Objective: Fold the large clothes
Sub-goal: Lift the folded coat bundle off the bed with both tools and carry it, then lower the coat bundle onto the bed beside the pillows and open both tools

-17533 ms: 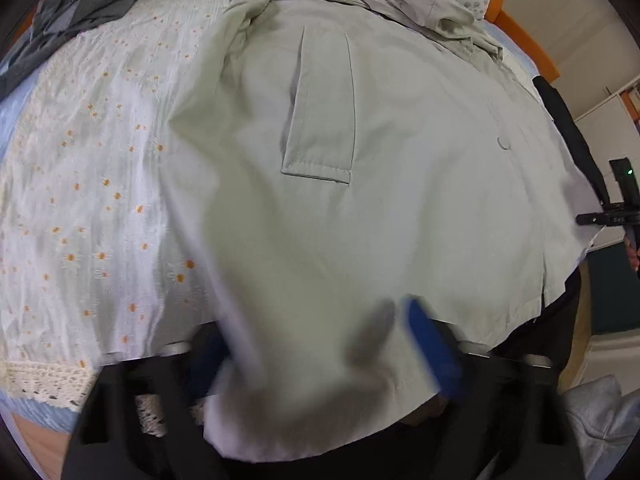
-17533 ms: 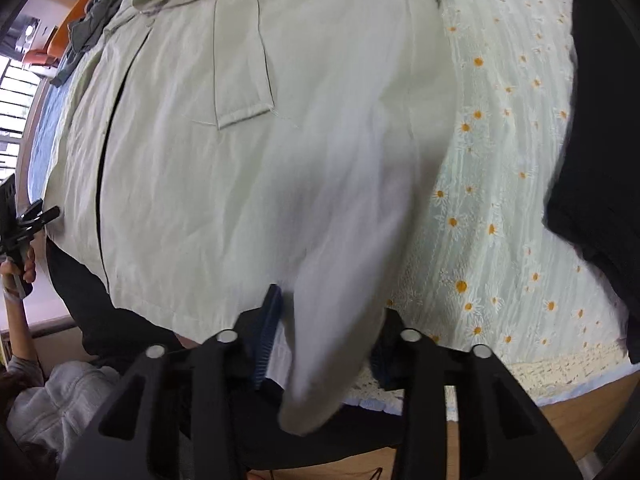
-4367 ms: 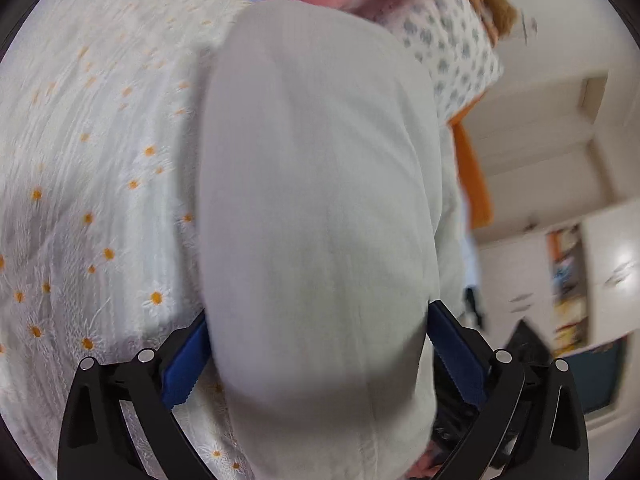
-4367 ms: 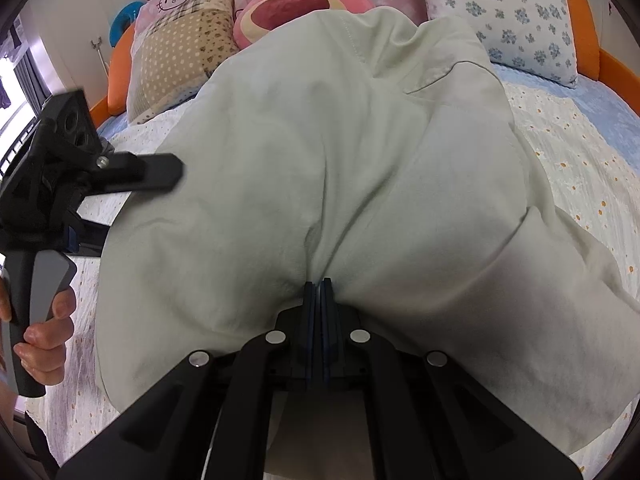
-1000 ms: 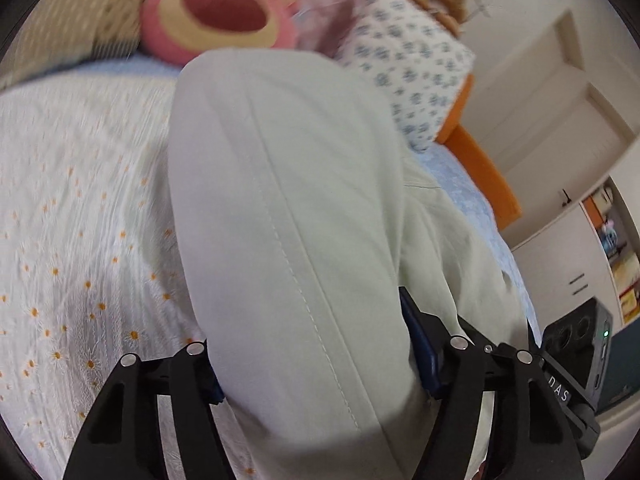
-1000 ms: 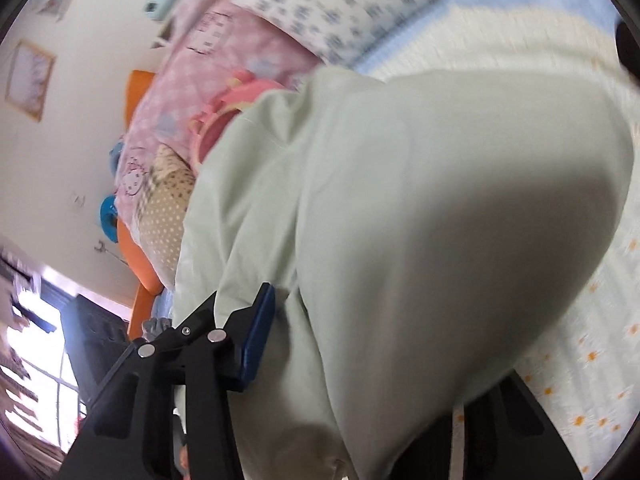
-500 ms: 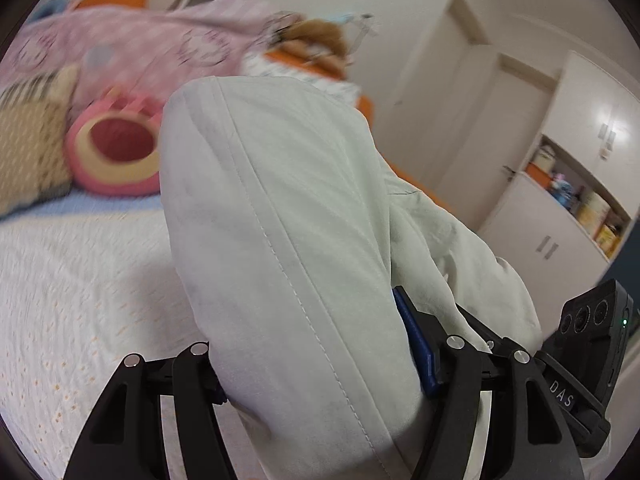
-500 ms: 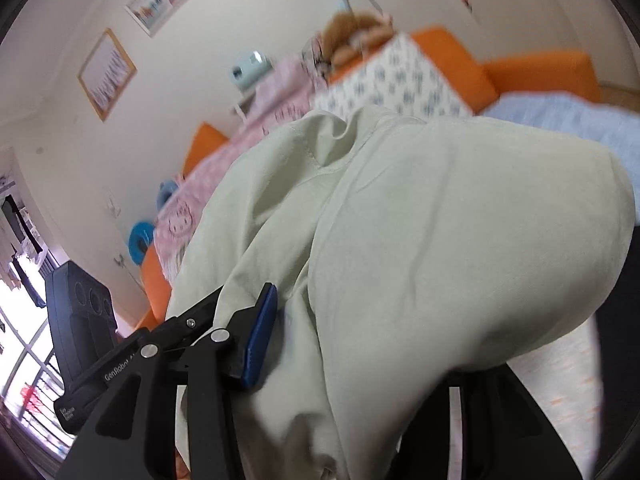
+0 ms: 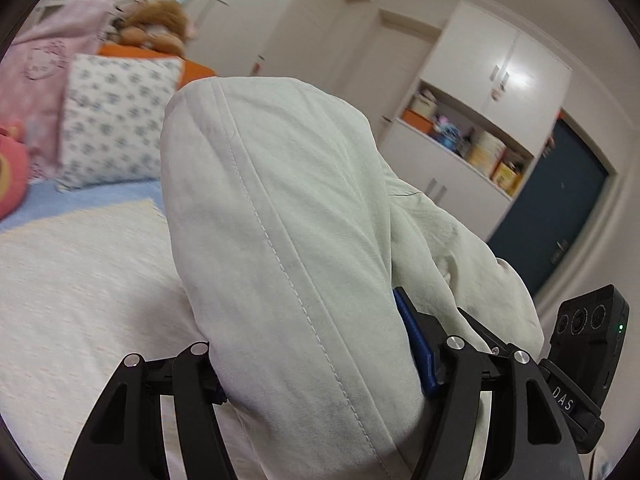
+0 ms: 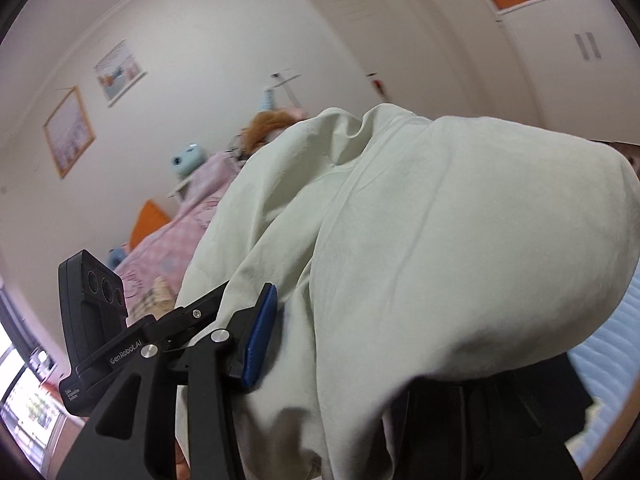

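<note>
A pale green jacket (image 9: 280,240) is bunched thick between the fingers of my left gripper (image 9: 320,364), which is shut on it and holds it above the bed. One blue pad (image 9: 416,356) shows at the right of the fold. The same jacket (image 10: 440,260) fills the right wrist view, draped through my right gripper (image 10: 352,344), which is shut on it. Its left blue pad (image 10: 258,344) shows; its right finger is hidden under cloth. Each view shows the other gripper's black body close by (image 9: 584,344) (image 10: 96,320).
The bed (image 9: 80,280) with a white daisy cover lies below at the left. A floral pillow (image 9: 116,128), pink bedding and plush toys stand at its head. White cupboards (image 9: 480,92) and a dark door (image 9: 552,200) are at the right.
Both grippers have lifted the jacket and tilted up and to the right; the views now show walls, cupboards and door instead of the bed top. The grips are unchanged.
</note>
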